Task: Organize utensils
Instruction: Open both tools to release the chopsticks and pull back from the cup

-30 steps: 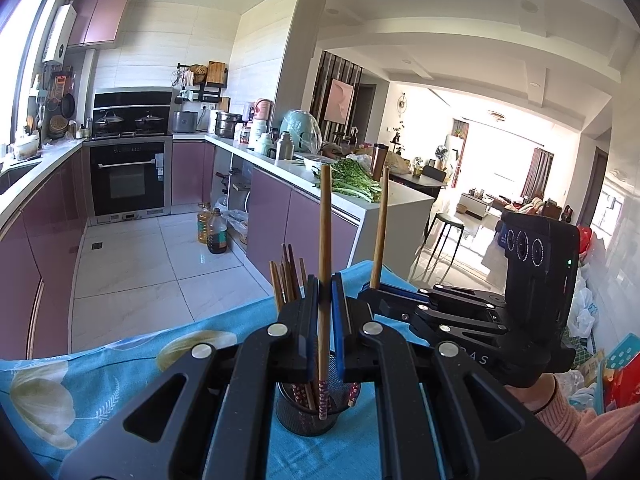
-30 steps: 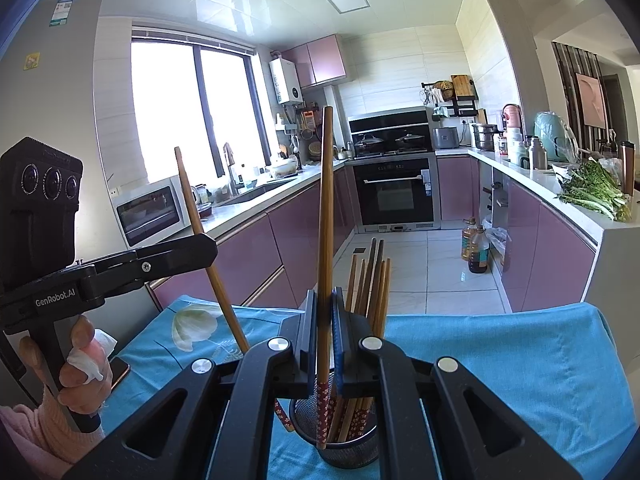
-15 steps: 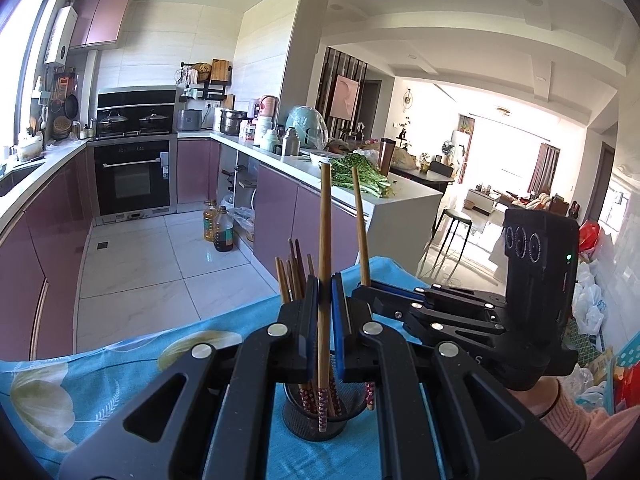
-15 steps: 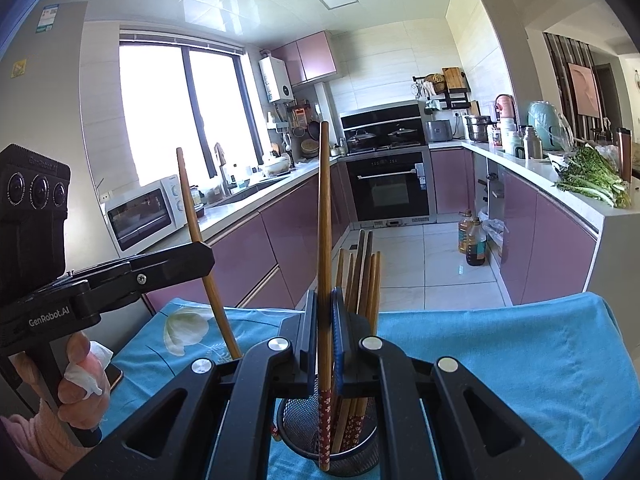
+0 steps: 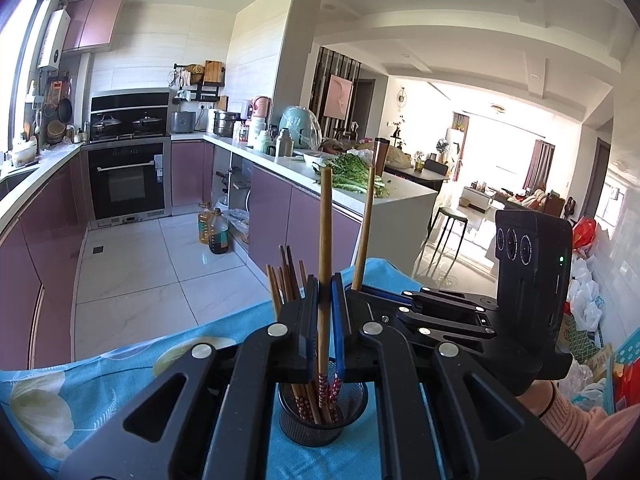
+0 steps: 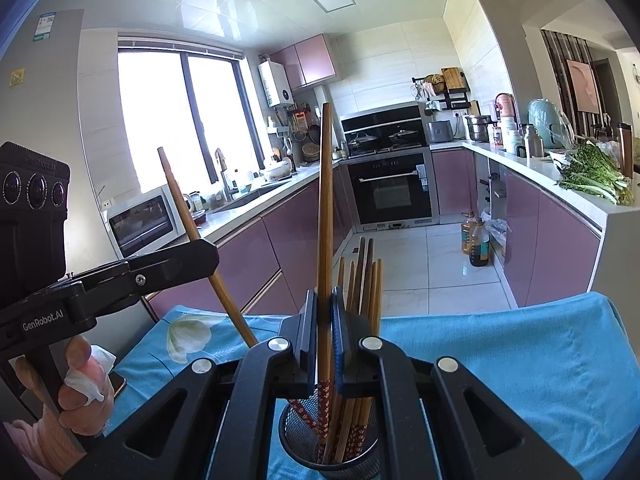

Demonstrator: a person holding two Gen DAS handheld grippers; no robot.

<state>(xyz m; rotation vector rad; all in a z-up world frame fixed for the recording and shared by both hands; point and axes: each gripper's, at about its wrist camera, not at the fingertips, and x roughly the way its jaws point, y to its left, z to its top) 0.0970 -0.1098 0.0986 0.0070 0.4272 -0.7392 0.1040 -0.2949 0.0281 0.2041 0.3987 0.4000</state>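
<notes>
A black mesh cup (image 5: pixel 298 434) stands on the blue flowered cloth (image 5: pixel 100 384) with several brown chopsticks upright in it. My left gripper (image 5: pixel 326 308) is shut on one long chopstick (image 5: pixel 325 232), and its patterned lower end reaches down into the cup. In the right wrist view my right gripper (image 6: pixel 325 320) is shut on another chopstick (image 6: pixel 325 200), whose end is also inside the cup (image 6: pixel 294 430). Each view shows the other hand's tool: the right gripper (image 5: pixel 360 294) with its tilted chopstick (image 5: pixel 366 220), and the left gripper (image 6: pixel 210 254) with its slanted chopstick (image 6: pixel 188 220).
A person's hand (image 6: pixel 82 392) with a tissue holds the left tool; a pink sleeve (image 5: pixel 588 428) is behind the right one. A phone (image 6: pixel 116 384) lies on the cloth's left edge. Purple kitchen cabinets, an oven (image 6: pixel 390 192) and a tiled floor lie beyond the table.
Both held chopsticks have come a little lower toward the cup. The left one's lower end, beside the rim before, now shows inside the cup. Both grips stay shut.
</notes>
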